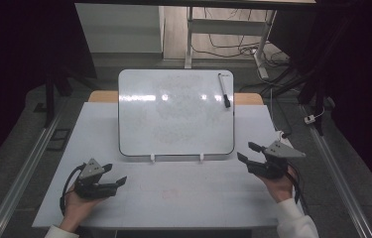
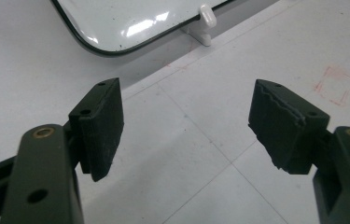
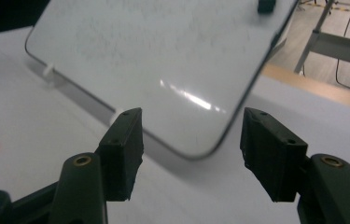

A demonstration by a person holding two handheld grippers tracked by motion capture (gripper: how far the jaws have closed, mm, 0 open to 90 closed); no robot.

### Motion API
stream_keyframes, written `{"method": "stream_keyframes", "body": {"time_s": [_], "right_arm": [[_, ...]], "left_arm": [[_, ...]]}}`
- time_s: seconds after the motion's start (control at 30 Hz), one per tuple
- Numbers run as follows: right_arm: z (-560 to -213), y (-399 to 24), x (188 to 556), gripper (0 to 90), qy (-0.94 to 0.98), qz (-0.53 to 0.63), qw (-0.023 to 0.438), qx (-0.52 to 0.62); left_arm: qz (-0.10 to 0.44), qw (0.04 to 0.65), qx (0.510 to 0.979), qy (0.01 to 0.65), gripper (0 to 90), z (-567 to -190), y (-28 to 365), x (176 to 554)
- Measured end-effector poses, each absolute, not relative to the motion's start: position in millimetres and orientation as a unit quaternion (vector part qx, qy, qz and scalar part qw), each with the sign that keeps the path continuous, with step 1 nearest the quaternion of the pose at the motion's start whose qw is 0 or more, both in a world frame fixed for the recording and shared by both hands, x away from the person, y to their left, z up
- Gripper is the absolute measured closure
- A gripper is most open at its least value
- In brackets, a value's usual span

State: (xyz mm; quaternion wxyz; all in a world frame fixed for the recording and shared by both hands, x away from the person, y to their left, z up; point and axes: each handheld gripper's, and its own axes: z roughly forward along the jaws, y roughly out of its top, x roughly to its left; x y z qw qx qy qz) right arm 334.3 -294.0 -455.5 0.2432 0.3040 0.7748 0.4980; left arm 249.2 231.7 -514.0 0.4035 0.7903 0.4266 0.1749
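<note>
Left claw (image 1: pixel 115 174) sits low on the bench (image 1: pixel 173 198) at the near left, jaws wide, nothing between them, pointing right and slightly up-bench toward the lower left corner of the whiteboard (image 1: pixel 173 114). In the left gripper view that rounded corner (image 2: pixel 102 49) and one white clip foot (image 2: pixel 206 16) lie ahead and apart from the pads (image 2: pixel 100 126); faint red marks (image 2: pixel 333 84) show on the sheet to the right. The board stands mid-bench, propped on two small white feet and leaning back, long axis running left to right, surface wiped but faintly smudged with glare streaks. Right claw (image 1: pixel 247 152) is just off the board's lower right corner, jaws wide and empty, aimed left and up-bench at it; in the right gripper view that corner (image 3: pixel 196 151) sits between and just beyond the jaws, not touching. A black marker (image 1: pixel 224 90) clings near the board's top right, long axis close to vertical, cap end down; it lies up and slightly left of the right claw, well apart from the left one. My read: the right hand is clearly nearer, so the marker is its pick, reaching up across the board face. Bench top is a white sheet over a wood edge; beyond it a grey floor, a desk frame (image 1: pixel 233 29), loose cables (image 1: pixel 233 49), dark room around.
</note>
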Motion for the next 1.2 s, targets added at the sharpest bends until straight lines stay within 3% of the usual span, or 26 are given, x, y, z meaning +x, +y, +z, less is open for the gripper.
{"method": "stream_keyframes", "body": {"time_s": [0.23, 0.43, 1.2], "right_arm": [[-483, -330, 312, 38.9, 0.781, 0.471, 0.249, 0.326], [-501, -342, 315, 39.0, 0.787, 0.449, 0.246, 0.344], [-503, -333, 316, 39.5, 0.803, 0.44, 0.242, 0.321]], "left_arm": [[0.171, 0.403, 0.794, 0.422, 26.5, -516, 228, 250], [0.169, 0.397, 0.8, 0.417, 26.2, -518, 225, 250], [0.17, 0.39, 0.804, 0.415, 26.2, -520, 225, 252]]}}
